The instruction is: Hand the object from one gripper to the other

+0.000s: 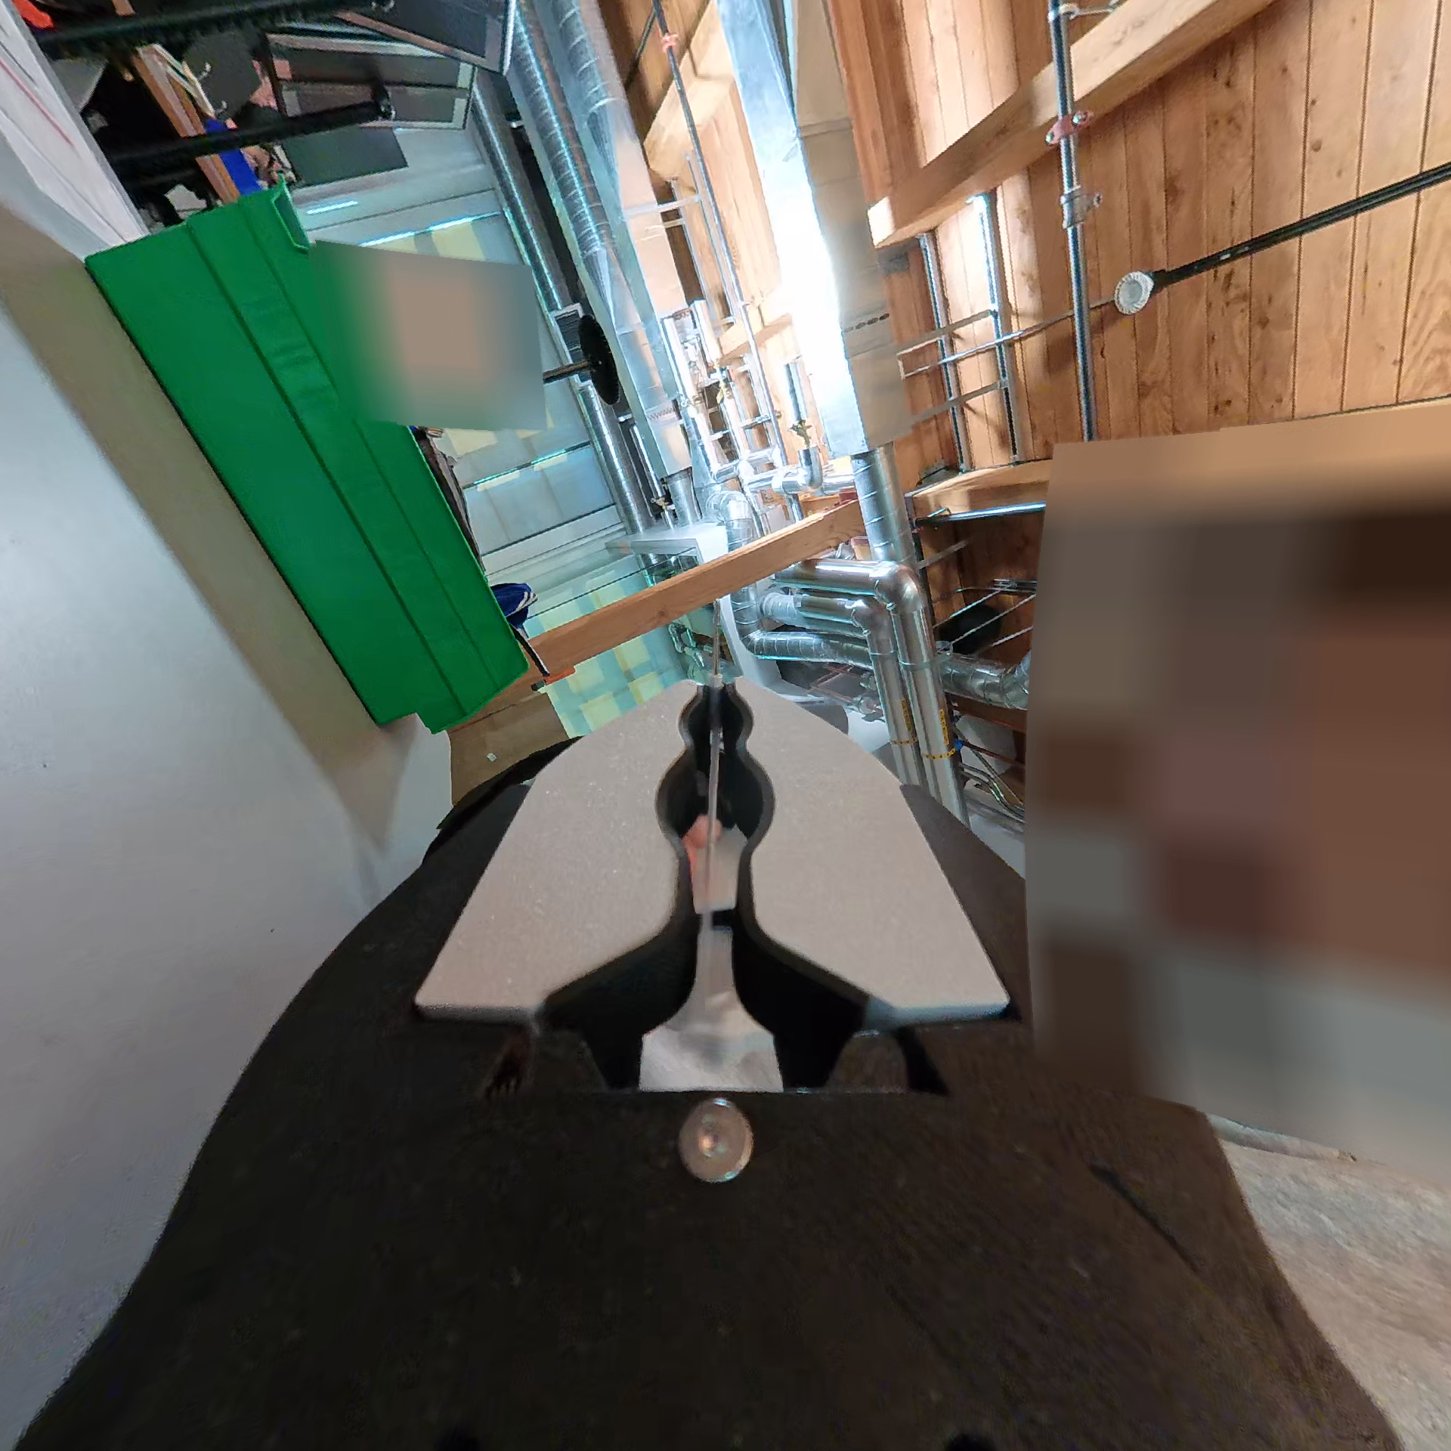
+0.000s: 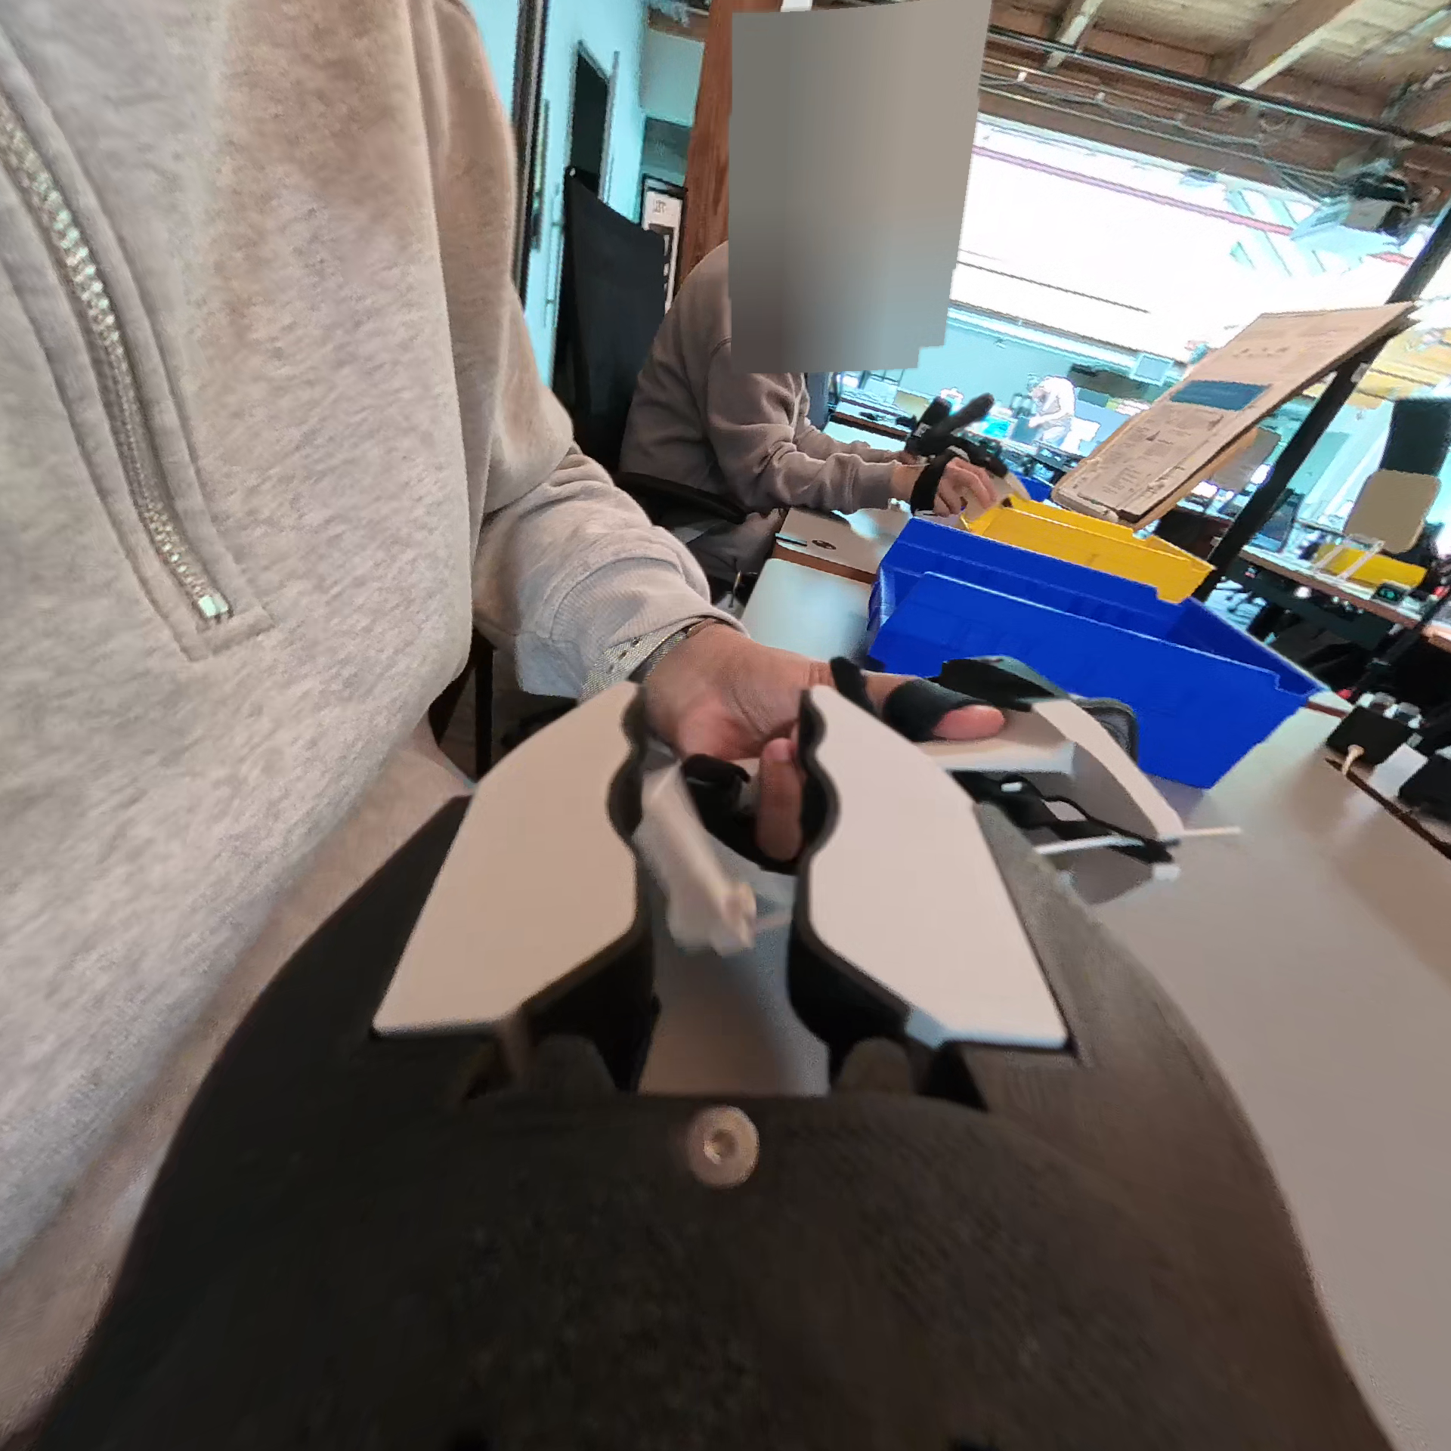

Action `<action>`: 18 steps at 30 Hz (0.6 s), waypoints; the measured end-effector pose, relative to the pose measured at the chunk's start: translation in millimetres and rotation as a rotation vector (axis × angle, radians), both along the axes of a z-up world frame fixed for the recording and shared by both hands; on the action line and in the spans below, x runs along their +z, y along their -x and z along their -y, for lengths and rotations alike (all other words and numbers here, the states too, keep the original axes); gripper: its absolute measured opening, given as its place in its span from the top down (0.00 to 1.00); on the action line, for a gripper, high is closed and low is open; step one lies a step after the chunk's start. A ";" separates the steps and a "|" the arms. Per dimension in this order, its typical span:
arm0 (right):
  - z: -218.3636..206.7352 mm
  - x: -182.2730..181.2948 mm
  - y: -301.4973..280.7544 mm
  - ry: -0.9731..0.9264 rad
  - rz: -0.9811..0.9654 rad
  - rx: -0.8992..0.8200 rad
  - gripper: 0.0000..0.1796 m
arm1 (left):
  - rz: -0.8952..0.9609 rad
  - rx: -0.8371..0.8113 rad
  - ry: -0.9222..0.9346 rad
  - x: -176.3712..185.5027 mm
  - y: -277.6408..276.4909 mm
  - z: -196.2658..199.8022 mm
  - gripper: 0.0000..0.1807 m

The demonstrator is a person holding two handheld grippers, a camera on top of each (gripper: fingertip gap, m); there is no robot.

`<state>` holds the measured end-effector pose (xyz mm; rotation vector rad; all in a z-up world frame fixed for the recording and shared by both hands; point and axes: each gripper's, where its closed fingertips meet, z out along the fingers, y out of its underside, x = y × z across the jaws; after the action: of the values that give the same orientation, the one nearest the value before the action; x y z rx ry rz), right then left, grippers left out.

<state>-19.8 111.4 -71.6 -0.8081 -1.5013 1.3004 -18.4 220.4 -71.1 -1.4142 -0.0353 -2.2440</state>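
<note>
Left wrist view: the left gripper (image 1: 716, 695) is closed on a thin white stick (image 1: 713, 754), which runs lengthwise between the fingers and pokes past the tips. A green bin (image 1: 298, 471) lies to the left.

Right wrist view: the right gripper (image 2: 722, 722) stands apart-jawed, holding nothing. The left gripper shows beyond on the right, the stick (image 2: 1115, 844) pinched crosswise above the grey table (image 2: 1256, 1021). A blue bin (image 2: 1099, 652) sits behind.
</note>
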 end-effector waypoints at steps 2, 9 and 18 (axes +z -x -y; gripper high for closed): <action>-5.7 3.4 0.9 0.060 -0.002 -0.019 0.68 | 0.008 0.009 -0.015 3.2 1.5 0.4 0.99; -42.6 21.7 -7.8 0.309 -0.082 -0.115 0.61 | -0.040 0.136 -0.209 28.6 13.2 5.3 0.99; -72.2 8.8 -12.8 0.381 -0.036 -0.217 0.67 | -0.193 0.188 -0.409 34.2 6.6 16.4 0.99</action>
<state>-7.0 183.6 -62.8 -1.1502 -1.1142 1.4457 -25.0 204.1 -36.9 -1.3298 0.3231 -1.8249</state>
